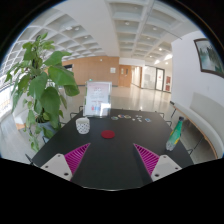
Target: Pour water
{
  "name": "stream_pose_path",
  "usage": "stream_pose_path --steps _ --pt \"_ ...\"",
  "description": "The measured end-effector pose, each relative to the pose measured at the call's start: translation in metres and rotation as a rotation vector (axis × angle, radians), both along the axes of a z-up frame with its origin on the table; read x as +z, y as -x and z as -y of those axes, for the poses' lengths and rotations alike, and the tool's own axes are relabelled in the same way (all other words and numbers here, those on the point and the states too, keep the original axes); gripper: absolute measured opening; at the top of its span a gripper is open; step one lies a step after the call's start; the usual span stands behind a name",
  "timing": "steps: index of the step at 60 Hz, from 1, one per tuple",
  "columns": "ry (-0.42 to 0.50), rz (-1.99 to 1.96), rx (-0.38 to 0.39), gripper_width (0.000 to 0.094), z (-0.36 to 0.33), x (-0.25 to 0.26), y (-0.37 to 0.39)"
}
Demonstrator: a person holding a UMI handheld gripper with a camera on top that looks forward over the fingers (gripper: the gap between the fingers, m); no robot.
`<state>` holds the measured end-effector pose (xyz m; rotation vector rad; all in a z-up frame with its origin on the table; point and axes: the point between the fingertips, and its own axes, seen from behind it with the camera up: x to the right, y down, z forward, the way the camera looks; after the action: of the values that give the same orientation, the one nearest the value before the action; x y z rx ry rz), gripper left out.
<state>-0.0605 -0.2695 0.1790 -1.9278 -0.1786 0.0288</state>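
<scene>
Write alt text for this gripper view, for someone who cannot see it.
Open tongs with pink pads hover above a dark table, holding nothing. Beyond them stand a white cup and a clear upright sign holder, with a green bottle at the table's right edge. A leafy plant rises on the left, in a bright hall.
</scene>
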Motion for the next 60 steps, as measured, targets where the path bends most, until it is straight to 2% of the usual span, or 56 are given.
stream_pose_path --steps 8,14,26,40,46,52,60 --pt "0.015 0.031 -0.027 0.0860 0.006 -0.014 -0.031" --pt "0.041 0.055 -0.061 0.0857 -0.005 -0.042 -0.084" --pt "0.081 0.102 -0.178 0.0859 -0.041 -0.090 -0.200" --pt "0.012 0.073 -0.324 0.0865 -0.113 -0.093 -0.319" --pt "-0.022 0.035 -0.352 0.0868 -0.155 -0.092 -0.342" --pt "-0.059 0.012 -0.347 0.0856 -0.189 -0.092 -0.354" --pt "-0.088 0.036 -0.343 0.0793 -0.231 -0.100 -0.354"
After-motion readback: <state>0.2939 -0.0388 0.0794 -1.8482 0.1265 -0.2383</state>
